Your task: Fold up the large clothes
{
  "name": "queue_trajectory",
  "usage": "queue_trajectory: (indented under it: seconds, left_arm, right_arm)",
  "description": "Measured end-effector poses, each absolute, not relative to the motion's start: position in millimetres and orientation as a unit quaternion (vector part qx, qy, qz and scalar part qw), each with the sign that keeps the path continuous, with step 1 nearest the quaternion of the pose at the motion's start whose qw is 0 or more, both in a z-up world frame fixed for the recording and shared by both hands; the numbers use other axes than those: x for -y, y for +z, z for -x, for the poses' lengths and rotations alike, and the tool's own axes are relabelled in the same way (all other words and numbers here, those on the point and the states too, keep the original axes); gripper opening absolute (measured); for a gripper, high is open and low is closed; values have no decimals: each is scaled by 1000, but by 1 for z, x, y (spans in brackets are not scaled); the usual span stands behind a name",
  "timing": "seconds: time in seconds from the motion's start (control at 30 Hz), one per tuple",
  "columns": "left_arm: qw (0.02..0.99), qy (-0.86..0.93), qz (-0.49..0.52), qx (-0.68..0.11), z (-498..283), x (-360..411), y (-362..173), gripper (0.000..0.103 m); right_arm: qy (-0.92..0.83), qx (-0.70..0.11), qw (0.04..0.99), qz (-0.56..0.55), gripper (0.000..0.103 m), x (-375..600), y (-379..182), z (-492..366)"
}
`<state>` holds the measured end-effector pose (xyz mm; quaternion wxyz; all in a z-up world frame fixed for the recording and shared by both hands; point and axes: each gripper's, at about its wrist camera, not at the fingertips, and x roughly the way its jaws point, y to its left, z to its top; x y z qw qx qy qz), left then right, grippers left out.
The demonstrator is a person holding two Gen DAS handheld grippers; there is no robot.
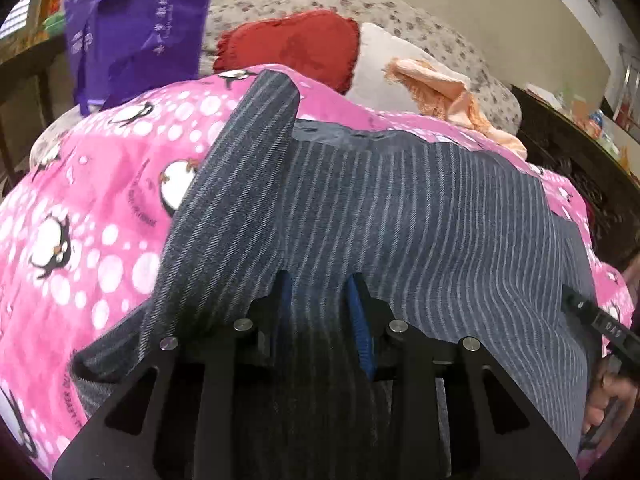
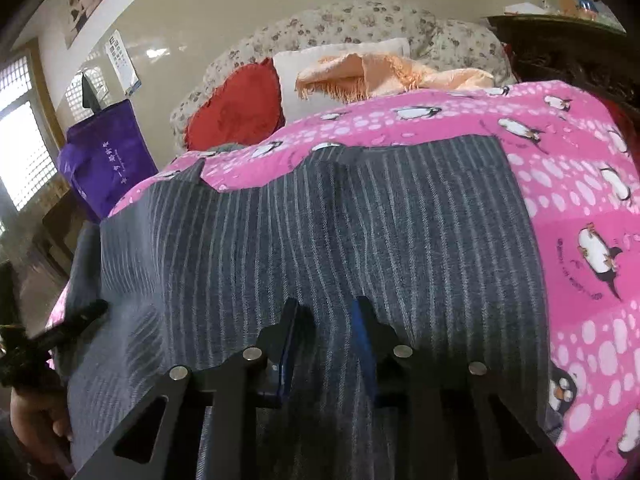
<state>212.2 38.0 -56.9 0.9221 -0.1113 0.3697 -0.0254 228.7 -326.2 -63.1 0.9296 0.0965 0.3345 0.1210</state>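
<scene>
Left gripper (image 1: 318, 300): fingers parted, garment hem between them, seemingly not pinched.
Right gripper (image 2: 326, 330): fingers likewise apart over the near hem.
Dark grey pinstriped woven garment (image 1: 400, 208): spread flat on the pink penguin-print fleece blanket (image 1: 100, 184) over the bed.
Handling: soft, limp, fairly weighty, not slippery.
Hold: near hem corners.

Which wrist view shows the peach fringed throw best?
Right wrist: the peach fringed throw drapes wide and unobstructed over the white pillow. The left wrist view shows it smaller, off to the right.
</scene>
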Motion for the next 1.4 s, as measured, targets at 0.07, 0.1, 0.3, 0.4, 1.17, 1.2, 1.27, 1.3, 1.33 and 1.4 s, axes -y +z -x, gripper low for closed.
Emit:
queue_trajectory:
  seconds: [0.07, 0.1, 0.3, 0.4, 1.17, 1.2, 1.27, 1.3, 1.33, 1.4]
  left_arm:
    - [922, -19, 104, -373, -217, -35, -58, 30]
    - [921, -20, 102, -375, -218, -34, -59, 30]
    - [916, -17, 92, -390, -230, -29, -61, 29]
    - [906, -24, 50, -419, -235, -17, -54, 32]
    - [921, -67, 102, -371, -35, -71, -25, 66]
    - [912, -71, 118, -387, -33, -76, -35, 66]
    - [897, -82, 140, -412, -31, -78, -55, 66]
    - [894, -82, 139, -418, -32, -75, -60, 66]
    - [893, -81, 136, -422, -31, -72, -65, 66]
    - [892, -85, 131, -425, -34, -68, -71, 66]
  right_arm:
    - [117, -338, 930, -83, 25, 321, -63, -233]
    - [118, -339, 930, -81, 25, 321, -64, -234]
    - [131, -344, 924, -102, 26, 326, -66, -236]
    - [142, -374, 911, -101, 25, 326, -58, -237]
    - [114, -338, 928, -106, 75, 366, -18, -34]
    - [107, -334, 930, -114, 75, 374, -23, -25]
    - [94, -342, 928, -111, 75, 381, -38, -10]
    - [91, -352, 927, -93, 75, 381, -48, -5]
    - [85, -363, 925, -74, 75, 381, -54, -4]
    - [78, -383, 920, -39, 75, 381, -68, 1]
